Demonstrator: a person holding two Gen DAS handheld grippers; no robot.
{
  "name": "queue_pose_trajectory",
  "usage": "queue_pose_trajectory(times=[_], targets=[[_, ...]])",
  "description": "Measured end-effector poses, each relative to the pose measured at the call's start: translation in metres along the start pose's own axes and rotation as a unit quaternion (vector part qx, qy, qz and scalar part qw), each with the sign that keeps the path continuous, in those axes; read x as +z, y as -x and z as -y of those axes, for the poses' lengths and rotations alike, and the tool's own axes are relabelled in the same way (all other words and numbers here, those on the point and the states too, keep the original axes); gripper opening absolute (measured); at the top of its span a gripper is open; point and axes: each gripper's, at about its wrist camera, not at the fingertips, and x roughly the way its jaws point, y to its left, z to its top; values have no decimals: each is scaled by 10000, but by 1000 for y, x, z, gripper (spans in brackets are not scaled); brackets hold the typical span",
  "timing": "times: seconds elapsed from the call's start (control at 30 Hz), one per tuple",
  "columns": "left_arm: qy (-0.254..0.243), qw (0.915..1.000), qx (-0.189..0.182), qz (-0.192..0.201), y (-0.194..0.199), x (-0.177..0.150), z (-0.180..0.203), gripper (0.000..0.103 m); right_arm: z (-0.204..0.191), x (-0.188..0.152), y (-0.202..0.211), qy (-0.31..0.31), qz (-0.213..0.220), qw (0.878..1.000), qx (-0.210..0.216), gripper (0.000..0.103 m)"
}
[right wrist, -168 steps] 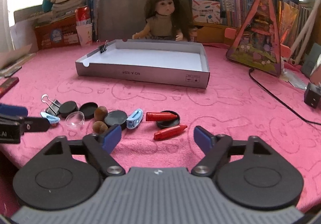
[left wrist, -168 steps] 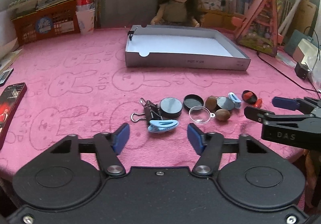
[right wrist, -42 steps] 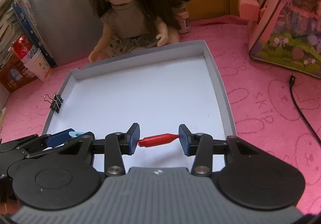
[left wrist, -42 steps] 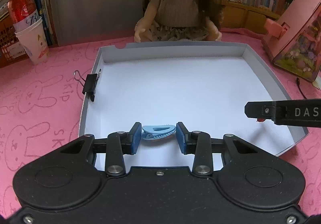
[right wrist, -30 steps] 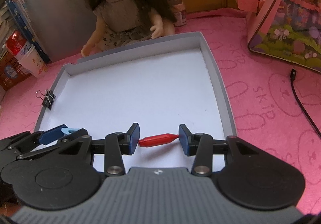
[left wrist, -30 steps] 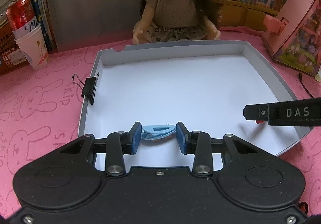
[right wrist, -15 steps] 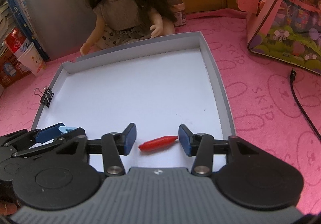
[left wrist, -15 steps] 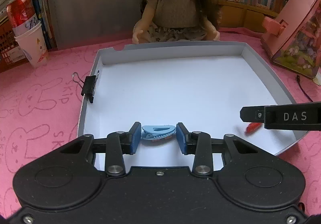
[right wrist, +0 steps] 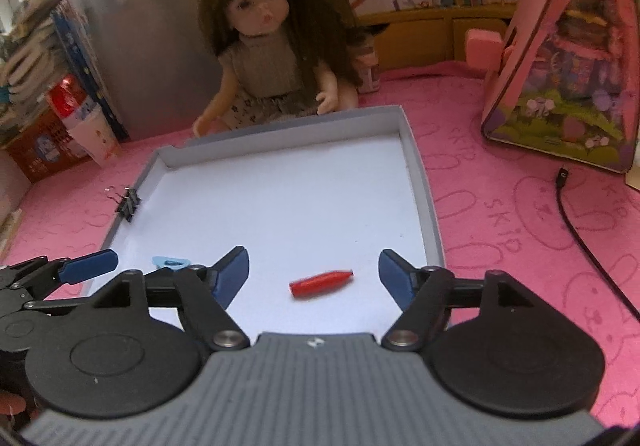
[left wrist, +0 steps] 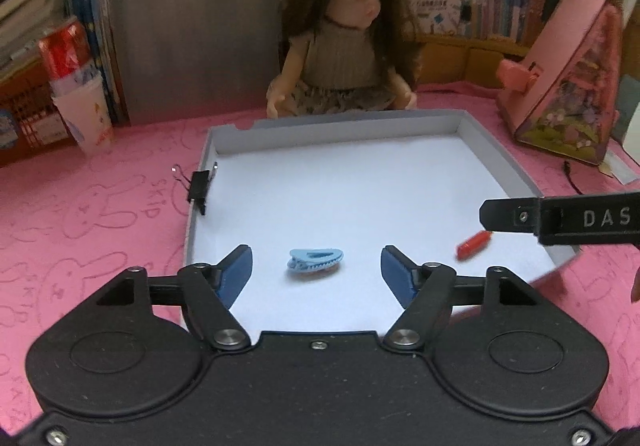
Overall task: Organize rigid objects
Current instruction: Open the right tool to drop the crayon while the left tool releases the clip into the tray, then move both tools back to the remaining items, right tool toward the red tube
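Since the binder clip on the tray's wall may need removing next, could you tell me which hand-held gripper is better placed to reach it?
Probably the left hand-held gripper: open and empty, nearer the wall holding the black binder clip. The right hand-held gripper works nearer the tray's opposite side.

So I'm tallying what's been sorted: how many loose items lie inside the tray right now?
2. A blue hair clip lies near the front of the tray, towards its left; a red crayon lies near the front right. A black binder clip grips the left wall.
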Motion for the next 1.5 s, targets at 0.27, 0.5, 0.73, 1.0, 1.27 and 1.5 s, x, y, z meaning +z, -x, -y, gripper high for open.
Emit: queue_pose_trajectory(times=[0.27, 0.5, 0.73, 1.0, 1.27, 1.5], targets=[[-261, 9991, 0, 344, 44, -29, 6, 73, 4, -27, 41, 143, 395, 9990, 179, 87], [-307, 9983, -170, 462, 76, -56, 13, 73, -1, -53, 67, 406, 631, 9967, 303, 88], [-267, 9979, -256, 541, 100, -79, 16, 73, -12, -81, 84, 863, 884, 9919, 303, 91], [-175, 9983, -315, 448, 112, -104, 16, 73, -8, -105, 92, 1033, 950, 9896, 305, 93], [-128, 9981, -297, 522, 126, -128, 11, 73, 0, -126, 96, 1071, 961, 9893, 238, 94], [-38, 9984, -287, 483, 135, -144, 4, 73, -2, -146, 98, 1408, 977, 9852, 72, 94]])
